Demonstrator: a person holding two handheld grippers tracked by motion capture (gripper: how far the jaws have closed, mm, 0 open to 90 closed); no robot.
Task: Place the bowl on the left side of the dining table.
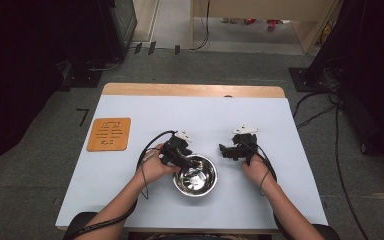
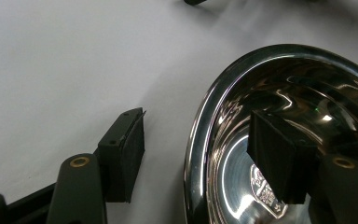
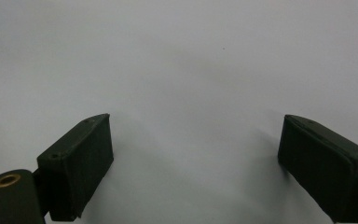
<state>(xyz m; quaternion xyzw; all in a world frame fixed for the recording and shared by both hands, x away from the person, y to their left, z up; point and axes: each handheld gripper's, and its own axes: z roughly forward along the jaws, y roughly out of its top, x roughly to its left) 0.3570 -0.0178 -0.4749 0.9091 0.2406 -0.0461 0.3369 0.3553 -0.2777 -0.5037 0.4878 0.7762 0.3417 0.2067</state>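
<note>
The person's forearms are bare, with no sleeves. Each hand carries a matt black two-jaw tool: the left tool [image 1: 180,152] and the right tool [image 1: 231,150], each topped by a pale three-cornered plate and trailing a thin black cable. The jaws end in blocky ribbed black pads [image 3: 77,165], on arms set with brass-coloured rivets [image 2: 79,162].

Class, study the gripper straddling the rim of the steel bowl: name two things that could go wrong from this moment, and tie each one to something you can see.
1. The left gripper has one jaw inside the steel bowl and one outside, not yet pressing the rim. The polished, curved wall could slip out as they close.
2. A grip on one side only might tip the bowl when lifted, or scrape it along the table.
</note>
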